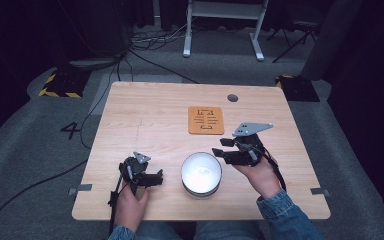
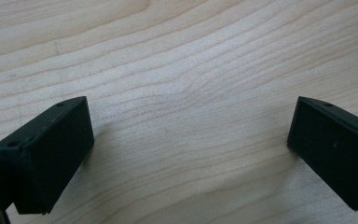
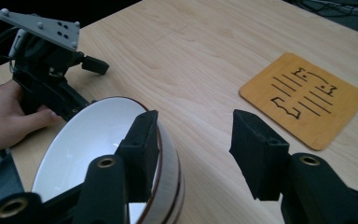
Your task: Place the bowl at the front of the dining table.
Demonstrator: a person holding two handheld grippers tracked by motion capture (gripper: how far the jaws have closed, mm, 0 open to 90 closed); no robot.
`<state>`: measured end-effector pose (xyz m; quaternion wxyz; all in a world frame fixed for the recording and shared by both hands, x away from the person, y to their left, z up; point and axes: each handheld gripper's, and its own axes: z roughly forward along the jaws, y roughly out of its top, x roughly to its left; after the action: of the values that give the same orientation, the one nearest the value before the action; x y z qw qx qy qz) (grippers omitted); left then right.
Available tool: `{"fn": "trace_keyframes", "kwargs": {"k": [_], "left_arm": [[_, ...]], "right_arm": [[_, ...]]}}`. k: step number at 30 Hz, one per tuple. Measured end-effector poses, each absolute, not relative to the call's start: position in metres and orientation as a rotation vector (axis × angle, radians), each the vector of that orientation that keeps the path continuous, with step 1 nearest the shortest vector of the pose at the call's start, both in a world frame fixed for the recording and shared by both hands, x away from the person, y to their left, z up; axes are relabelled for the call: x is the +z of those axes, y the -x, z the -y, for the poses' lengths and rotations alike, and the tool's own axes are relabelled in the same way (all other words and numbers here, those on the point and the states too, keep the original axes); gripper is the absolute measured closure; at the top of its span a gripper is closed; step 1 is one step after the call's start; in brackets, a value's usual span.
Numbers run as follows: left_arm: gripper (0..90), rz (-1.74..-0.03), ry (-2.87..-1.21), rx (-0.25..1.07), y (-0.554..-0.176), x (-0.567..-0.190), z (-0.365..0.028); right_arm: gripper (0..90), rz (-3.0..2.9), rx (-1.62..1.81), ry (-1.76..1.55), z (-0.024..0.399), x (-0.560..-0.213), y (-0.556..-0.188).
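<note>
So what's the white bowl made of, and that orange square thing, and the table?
The bowl looks like glazed ceramic: glossy white with light glinting inside and a thin dark rim line. The square mat seems to be thin wood or bamboo, orange-brown with dark cut or burnt markings. The table has a pale wood-grain top with a matte look; possibly laminate rather than solid wood.

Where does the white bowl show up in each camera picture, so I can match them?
High view: the white bowl sits low centre on the table, between the left tongs and the right tongs.
Left gripper view: the bowl is not in it; bare table wood lies between the open jaws.
Right gripper view: the bowl is lower left, partly behind one jaw.
Shared landmark: the orange mat, beyond the bowl.
</note>
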<state>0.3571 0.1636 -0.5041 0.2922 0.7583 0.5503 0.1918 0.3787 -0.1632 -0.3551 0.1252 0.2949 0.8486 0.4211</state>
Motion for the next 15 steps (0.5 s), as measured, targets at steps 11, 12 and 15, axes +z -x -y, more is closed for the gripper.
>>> {"fn": "trace_keyframes", "kwargs": {"k": [11, 12, 15], "left_arm": [[0.5, -1.465, -2.021, 0.508, -0.357, -0.504, -0.164], [0.4, -1.465, -2.021, 0.508, -0.357, -0.504, -0.164], [0.4, -1.466, -2.021, 0.509, -0.357, -0.504, -0.164]], "right_arm": [[56.6, -2.622, 1.095, -0.816, 0.135, -0.371, -0.386], [56.6, -2.622, 1.095, -0.816, 0.135, -0.371, -0.386], [66.6, -2.668, 1.006, -0.790, 0.126, -0.378, -0.389]]}}
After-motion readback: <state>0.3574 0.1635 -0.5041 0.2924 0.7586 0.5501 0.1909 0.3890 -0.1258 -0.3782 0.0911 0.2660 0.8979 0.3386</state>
